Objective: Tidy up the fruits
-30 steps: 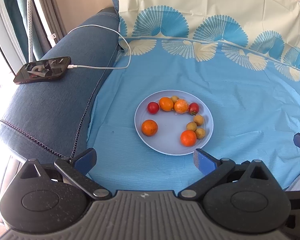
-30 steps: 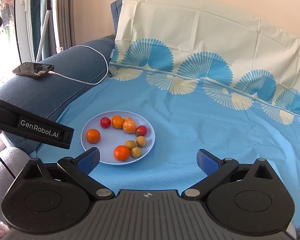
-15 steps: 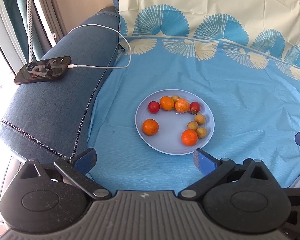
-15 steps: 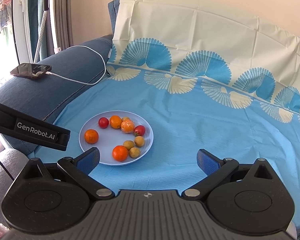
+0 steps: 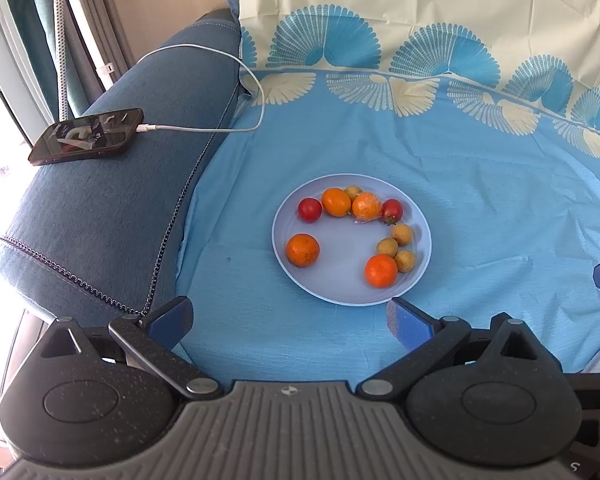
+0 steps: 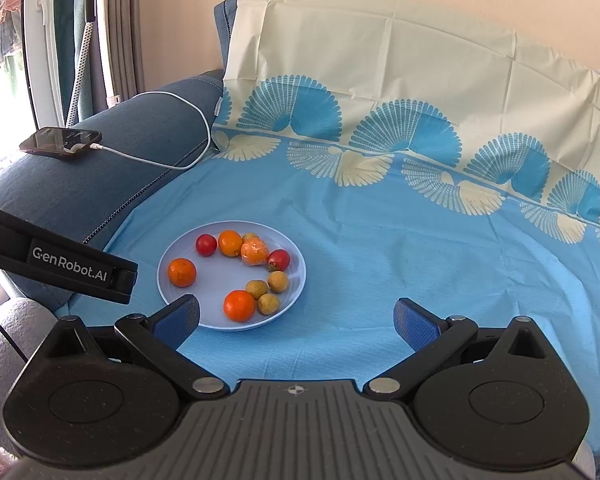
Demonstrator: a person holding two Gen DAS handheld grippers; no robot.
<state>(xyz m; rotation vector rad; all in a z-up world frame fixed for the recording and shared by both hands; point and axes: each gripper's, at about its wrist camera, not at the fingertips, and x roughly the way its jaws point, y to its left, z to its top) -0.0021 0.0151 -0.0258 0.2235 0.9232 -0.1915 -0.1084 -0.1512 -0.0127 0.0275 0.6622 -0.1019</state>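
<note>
Currently all the fruits lie on the plate, which rests on the blue sheet of a sofa, just ahead of the left hand-held gripper and ahead-left of the right hand-held gripper. Both are released, holding nothing. Oranges, tomatoes and small yellow fruits sit mixed in a loose ring; this fits either gathered fruit or sorting yet to come.
</note>
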